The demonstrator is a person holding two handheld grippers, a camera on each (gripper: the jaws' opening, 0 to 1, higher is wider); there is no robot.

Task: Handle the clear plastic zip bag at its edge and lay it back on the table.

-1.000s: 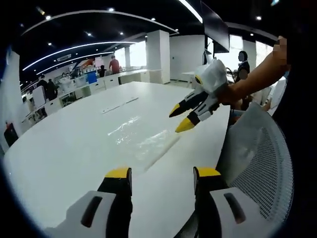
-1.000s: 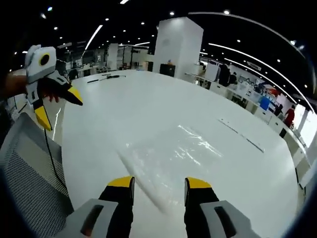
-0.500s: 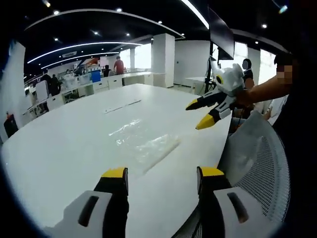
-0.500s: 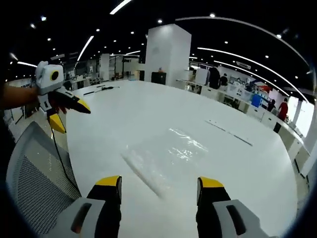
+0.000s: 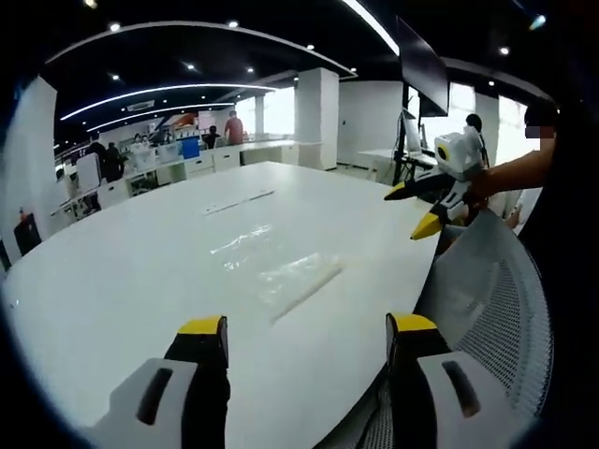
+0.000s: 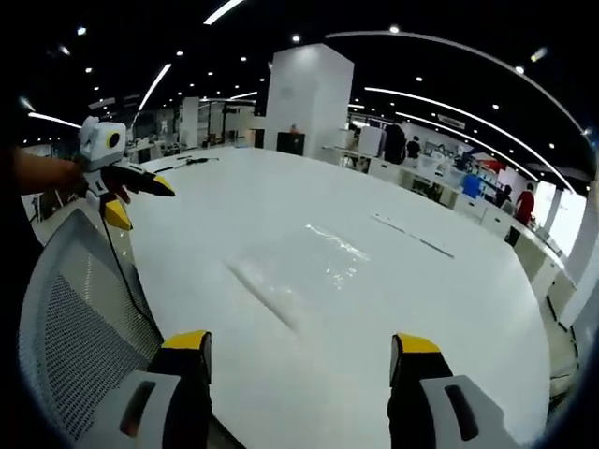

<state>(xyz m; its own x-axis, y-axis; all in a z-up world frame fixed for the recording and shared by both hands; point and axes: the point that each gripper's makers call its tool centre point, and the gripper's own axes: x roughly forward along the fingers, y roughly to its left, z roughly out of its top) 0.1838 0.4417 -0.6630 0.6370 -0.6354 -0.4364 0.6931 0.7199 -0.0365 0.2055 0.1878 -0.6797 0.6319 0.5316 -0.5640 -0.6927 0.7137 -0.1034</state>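
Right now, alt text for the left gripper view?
A clear plastic zip bag lies flat on the large white table, beyond the open left gripper. The right gripper hovers open at right, above a grey mesh chair back.

Both grippers now sit farther back from the zip bag (image 5: 281, 273) than a second ago, the left gripper (image 5: 309, 329) and right gripper (image 6: 300, 342) each with fingers spread wider, holding nothing.

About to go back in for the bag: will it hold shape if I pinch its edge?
Probably not. The bag lies flat and crinkled on the table, so it looks thin, light and floppy. Its glossy film may slip.
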